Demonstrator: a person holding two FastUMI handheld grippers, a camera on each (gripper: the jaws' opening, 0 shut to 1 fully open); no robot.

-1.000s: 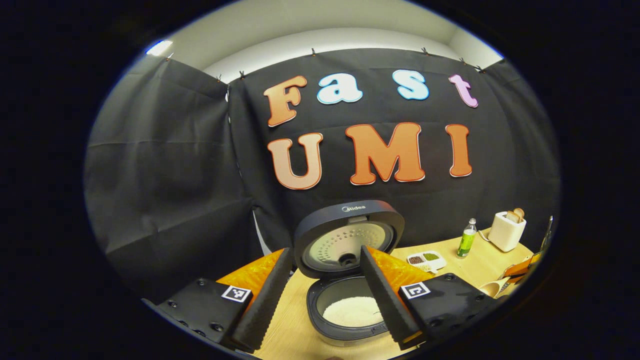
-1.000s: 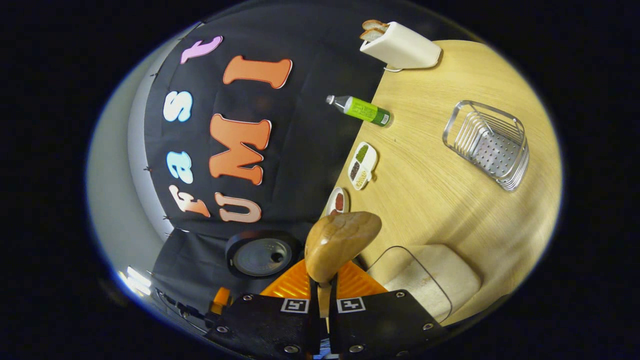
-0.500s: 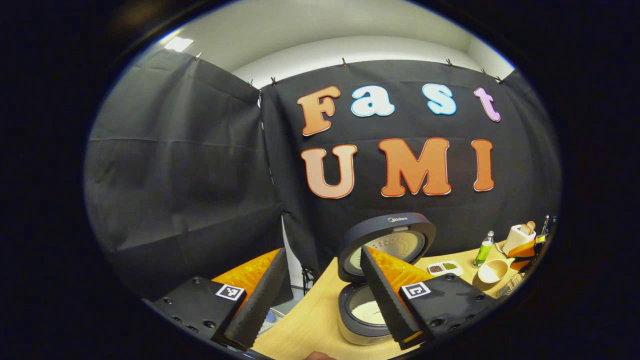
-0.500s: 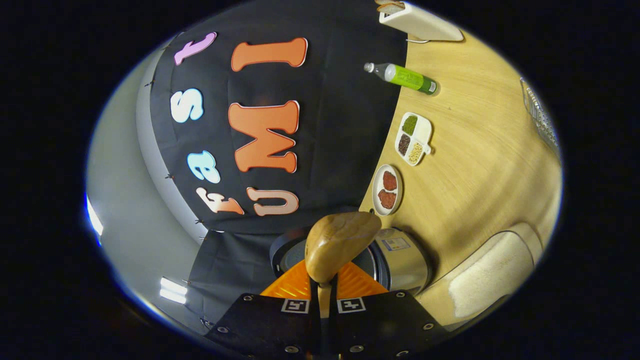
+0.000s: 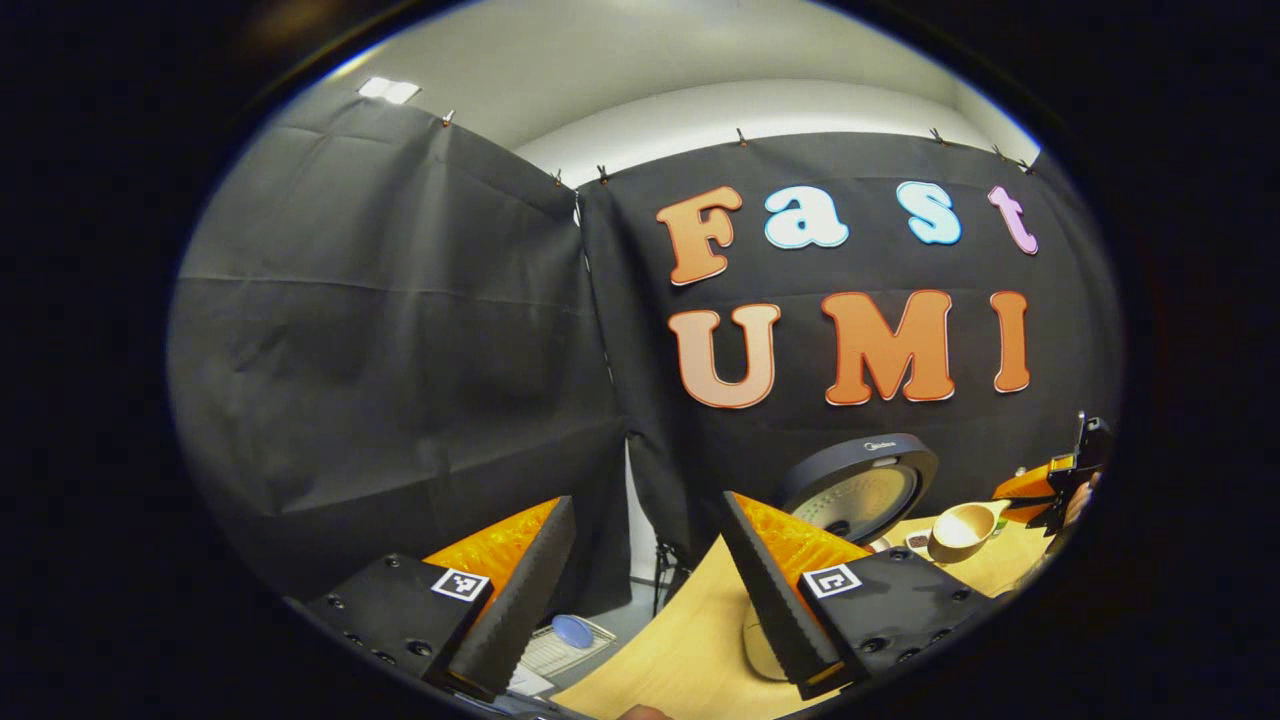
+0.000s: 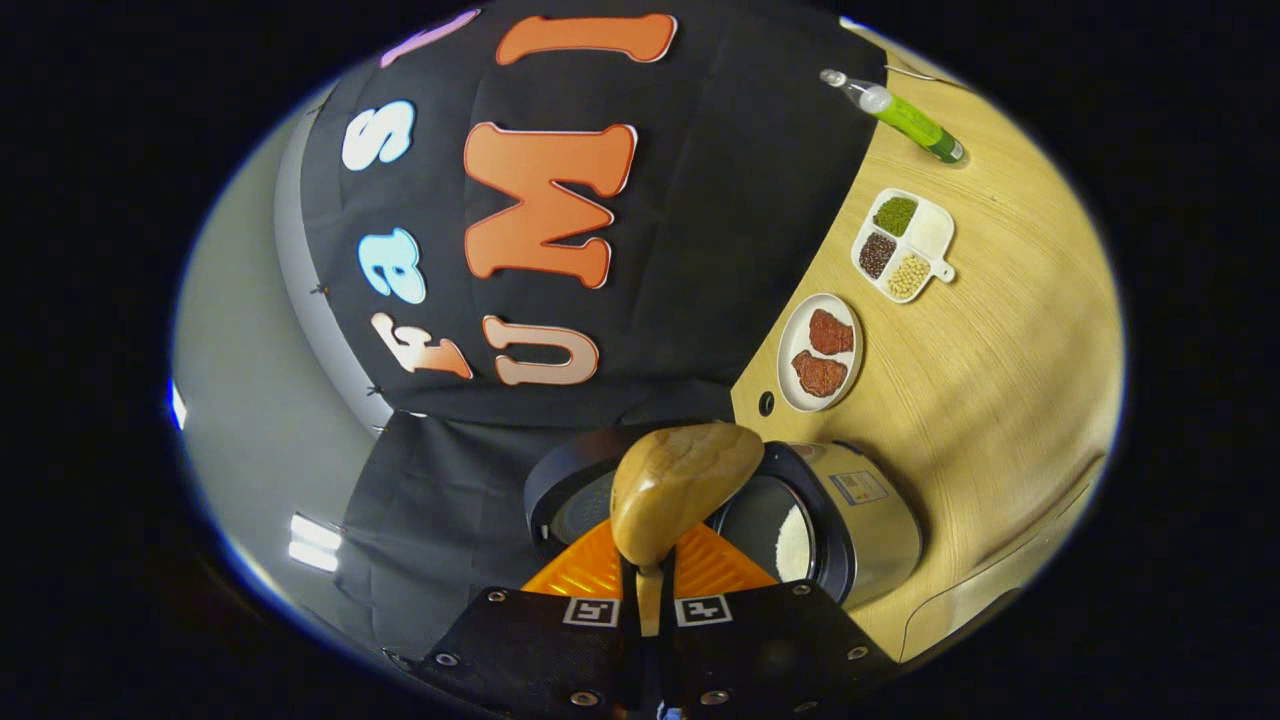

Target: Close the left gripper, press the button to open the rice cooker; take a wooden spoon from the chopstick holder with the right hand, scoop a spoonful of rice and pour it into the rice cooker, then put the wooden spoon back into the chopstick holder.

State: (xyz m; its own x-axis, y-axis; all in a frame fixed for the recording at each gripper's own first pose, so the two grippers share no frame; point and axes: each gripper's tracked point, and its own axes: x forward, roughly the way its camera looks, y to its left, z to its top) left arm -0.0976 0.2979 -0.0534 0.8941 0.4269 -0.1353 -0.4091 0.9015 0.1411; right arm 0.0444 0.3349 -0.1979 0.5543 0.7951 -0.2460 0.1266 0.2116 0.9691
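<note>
While the left claw [image 5: 640,570] gapes open holding nothing, rice cooker [image 5: 860,490] sits at 4 o'clock, lid up. Right claw [image 6: 648,590] clamps the wooden spoon [image 6: 680,485] handle, bowl over the open cooker at 6 o'clock; meat plate [image 6: 820,352] at 2 o'clock on the surface [image 6: 1000,380].

wooden spoon [image 6: 685,480]: light brown wood, glossy highlight
rice cooker [image 6: 850,520]: dark grey lid and rim, pale silver-beige body, white rice inside
counter [image 6: 1000,350]: pale yellow wood grain
right claw [image 6: 647,590]: black body, orange ribbed fingers, black-and-white square markers
bottle [image 6: 905,115]: green label
divided dish [image 6: 900,245]: white, filled green, dark brown, beige
</note>
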